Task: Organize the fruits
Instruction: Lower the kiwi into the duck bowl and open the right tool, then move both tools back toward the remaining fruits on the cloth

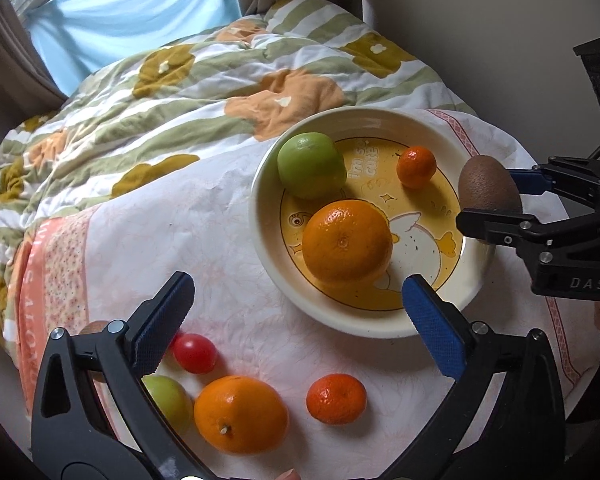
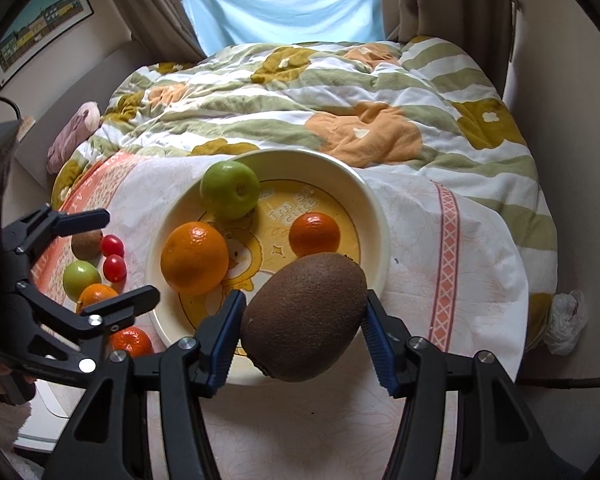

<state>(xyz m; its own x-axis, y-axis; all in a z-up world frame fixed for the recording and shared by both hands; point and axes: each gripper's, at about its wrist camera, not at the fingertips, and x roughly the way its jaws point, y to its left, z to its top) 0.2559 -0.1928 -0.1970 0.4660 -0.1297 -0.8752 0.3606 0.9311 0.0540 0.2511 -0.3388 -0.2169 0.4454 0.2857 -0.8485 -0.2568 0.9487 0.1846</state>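
A cream bowl (image 1: pixel 264 236) (image 2: pixel 374 216) with a yellow cartoon bottom holds a green apple (image 1: pixel 311 164) (image 2: pixel 230 189), a large orange (image 1: pixel 347 241) (image 2: pixel 194 258) and a small mandarin (image 1: pixel 416 166) (image 2: pixel 314 234). My right gripper (image 2: pixel 303 322) (image 1: pixel 490 196) is shut on a brown kiwi (image 2: pixel 305 316) (image 1: pixel 489 190), held above the bowl's near rim. My left gripper (image 1: pixel 296 320) (image 2: pixel 128 256) stands open and empty just left of the bowl. Loose on the cloth lie an orange (image 1: pixel 241 414), a mandarin (image 1: pixel 336 399), a green apple (image 1: pixel 170 400), cherry tomatoes (image 2: pixel 114 258) and another kiwi (image 2: pixel 86 243).
The fruits rest on a white and pink cloth (image 1: pixel 220 240) spread over a bed. A flowered quilt (image 1: pixel 160 92) lies behind it. A blue curtain (image 2: pixel 284 4) hangs at the window. A framed picture (image 2: pixel 40 24) is on the left wall.
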